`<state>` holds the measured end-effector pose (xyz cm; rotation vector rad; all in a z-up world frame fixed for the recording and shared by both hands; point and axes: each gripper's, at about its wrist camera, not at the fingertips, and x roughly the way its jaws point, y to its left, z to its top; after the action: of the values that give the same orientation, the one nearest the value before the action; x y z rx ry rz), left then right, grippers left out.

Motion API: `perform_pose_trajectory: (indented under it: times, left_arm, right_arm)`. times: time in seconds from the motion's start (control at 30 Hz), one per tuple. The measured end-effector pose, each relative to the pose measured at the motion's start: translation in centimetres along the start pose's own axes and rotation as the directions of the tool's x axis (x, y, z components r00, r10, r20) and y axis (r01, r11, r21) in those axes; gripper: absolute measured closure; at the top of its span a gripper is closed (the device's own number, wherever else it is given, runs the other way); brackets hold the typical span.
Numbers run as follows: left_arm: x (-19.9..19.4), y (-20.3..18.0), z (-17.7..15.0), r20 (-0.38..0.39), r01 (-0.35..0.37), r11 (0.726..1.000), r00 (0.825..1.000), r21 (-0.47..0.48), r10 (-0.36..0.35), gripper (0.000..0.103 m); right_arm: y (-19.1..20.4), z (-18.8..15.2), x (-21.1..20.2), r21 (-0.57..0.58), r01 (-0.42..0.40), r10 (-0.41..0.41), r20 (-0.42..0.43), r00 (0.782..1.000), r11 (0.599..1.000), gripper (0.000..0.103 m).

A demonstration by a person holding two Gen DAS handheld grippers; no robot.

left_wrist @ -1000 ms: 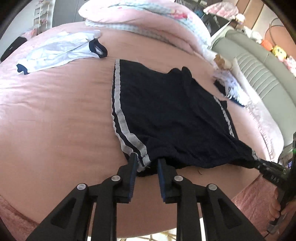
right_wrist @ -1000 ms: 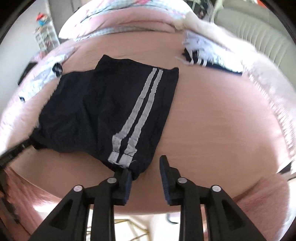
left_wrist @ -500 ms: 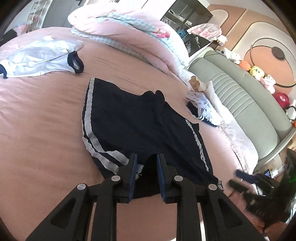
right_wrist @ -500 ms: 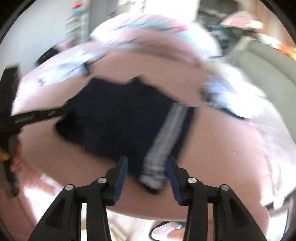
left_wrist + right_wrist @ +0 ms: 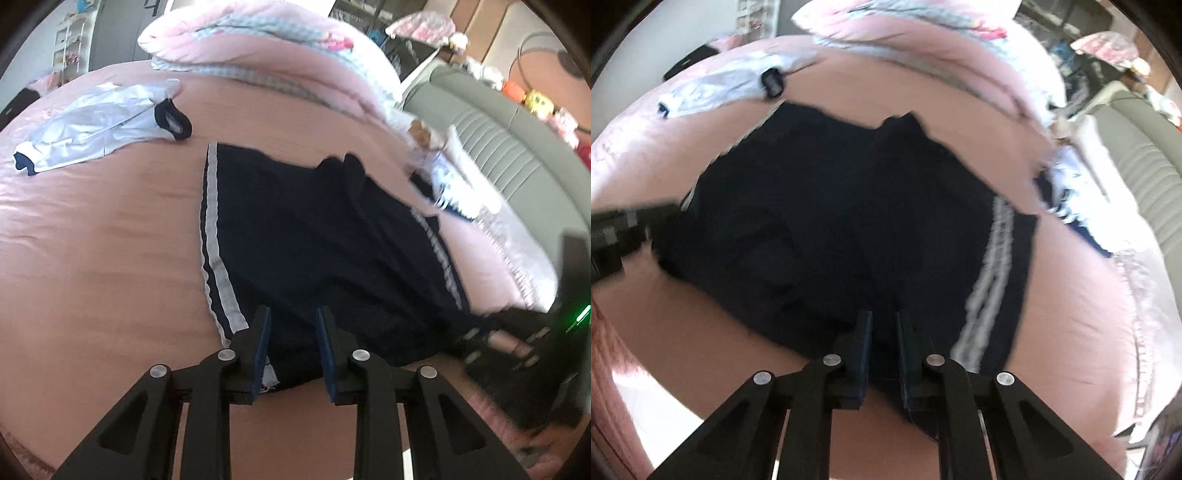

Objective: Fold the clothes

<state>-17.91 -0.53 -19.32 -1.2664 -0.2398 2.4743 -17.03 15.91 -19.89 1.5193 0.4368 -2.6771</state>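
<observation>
Since the earlier frame both my tongs had moved inboard along the near hem of the shorts (image 5: 325,240), off the striped corners they were at a second ago. Item: one pair of navy shorts, twin white side stripes (image 5: 214,236), lying spread and nearly flat on the pink bed (image 5: 92,258), waistband toward the pillows, hem at the bed's near edge. Left tongs (image 5: 293,341): jaws parted around the hem, cloth between them but not visibly pinched, so released by my reading. Right tongs (image 5: 884,349): jaws drawn close with dark hem cloth in the narrow gap, clenched on the shorts as far as the blur allowed. Handling, by my judgement: light, limp knit, no stiffness, likely to sag and crease wherever unsupported and to slide a little on the smooth sheet; not fragile. Best hold was the doubled hem or the waistband, two points well apart, so the fold line stayed straight. Also present: a white shirt (image 5: 99,125) with navy trim, well apart at the far left. Brands, labels, writing: none legible on any item.
</observation>
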Motion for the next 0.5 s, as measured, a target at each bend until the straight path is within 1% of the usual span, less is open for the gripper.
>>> perform_pose_trajectory:
  times: [0.1, 0.2, 0.37, 0.5]
  left_arm:
    - [0.2, -0.3, -0.3, -0.008, -0.016, 1.000, 1.000, 0.013, 0.016, 0.080]
    - [-0.1, -0.6, -0.6, 0.010, -0.037, 0.999, 0.999, 0.020, 0.037, 0.080]
    - [-1.6, -0.8, -0.5, 0.082, -0.114, 0.993, 0.990, 0.015, 0.112, 0.080]
    - [-2.4, -0.6, -0.1, 0.091, -0.114, 0.993, 0.989, -0.023, 0.116, 0.080]
  right_arm:
    - [-1.0, 0.6, -1.3, 0.031, 0.025, -0.026, 0.018, 1.000, 0.999, 0.092]
    - [-1.4, 1.1, -2.6, 0.059, 0.037, -0.039, 0.031, 0.999, 0.998, 0.092]
    - [-2.0, 1.0, -3.5, 0.092, 0.019, -0.022, 0.032, 0.999, 0.996, 0.092]
    - [-3.1, 0.3, -2.6, 0.116, -0.013, 0.012, 0.009, 1.000, 0.993, 0.092]
